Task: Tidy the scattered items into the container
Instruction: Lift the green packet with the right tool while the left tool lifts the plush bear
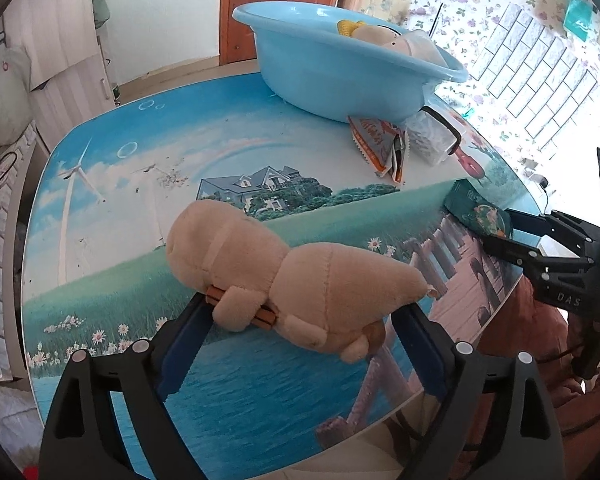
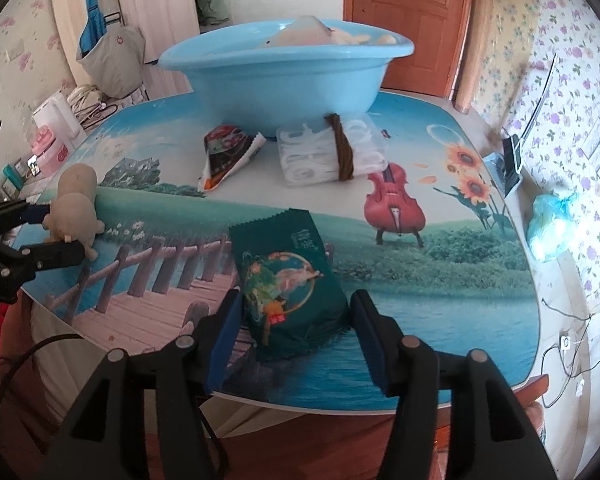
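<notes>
Blue plastic basin point(image 2: 284, 76) sits at the far side of a picture-printed table point(image 2: 480, 312), already holding a few items. Left gripper point(image 1: 304, 320) is clamped on a tan plush toy point(image 1: 276, 272) near the table's left edge. Right gripper point(image 2: 296, 320) has its jaws spread around a dark green snack packet point(image 2: 288, 276) lying flat near the table's near edge; contact is unclear. An orange packet point(image 2: 228, 152) and a clear bundle point(image 2: 332, 152) lie just before the basin.

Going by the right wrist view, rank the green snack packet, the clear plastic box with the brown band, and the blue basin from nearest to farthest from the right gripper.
1. Green snack packet: between the fingers of the right gripper, at the table's near edge.
2. Clear plastic box: mid-table, ahead and slightly right, against the basin's base.
3. Blue basin: far end of the table, in front of the door.
</notes>
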Tool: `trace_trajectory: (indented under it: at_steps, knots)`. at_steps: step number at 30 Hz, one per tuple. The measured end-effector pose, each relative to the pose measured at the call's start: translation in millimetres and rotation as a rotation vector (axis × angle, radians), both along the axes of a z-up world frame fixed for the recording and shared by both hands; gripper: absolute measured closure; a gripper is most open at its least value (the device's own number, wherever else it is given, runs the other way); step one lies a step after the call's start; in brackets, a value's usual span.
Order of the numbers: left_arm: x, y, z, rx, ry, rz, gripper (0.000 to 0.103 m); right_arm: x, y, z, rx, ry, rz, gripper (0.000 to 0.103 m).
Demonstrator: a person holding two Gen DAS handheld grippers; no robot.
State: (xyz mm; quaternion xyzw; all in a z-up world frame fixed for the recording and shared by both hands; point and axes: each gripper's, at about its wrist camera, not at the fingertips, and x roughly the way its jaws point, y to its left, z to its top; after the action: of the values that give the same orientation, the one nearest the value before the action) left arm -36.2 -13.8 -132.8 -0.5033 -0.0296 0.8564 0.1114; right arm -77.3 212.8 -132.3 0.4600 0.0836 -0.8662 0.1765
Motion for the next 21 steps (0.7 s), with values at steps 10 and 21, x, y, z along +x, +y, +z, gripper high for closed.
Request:
trace_trajectory:
  at_steps: [10,21]
  knots:
    - [-8.0,5.1,-5.6,-0.047,0.023,-0.006,0.012,-2.2,1.1,-0.4,0.004,0.014,0.005,0.047]
    - [-7.0,-0.3,6.4,-0.027,0.055,0.002,0.022,-0.1,8.2,13.4,-0.070,0.038,-0.005,0.054]
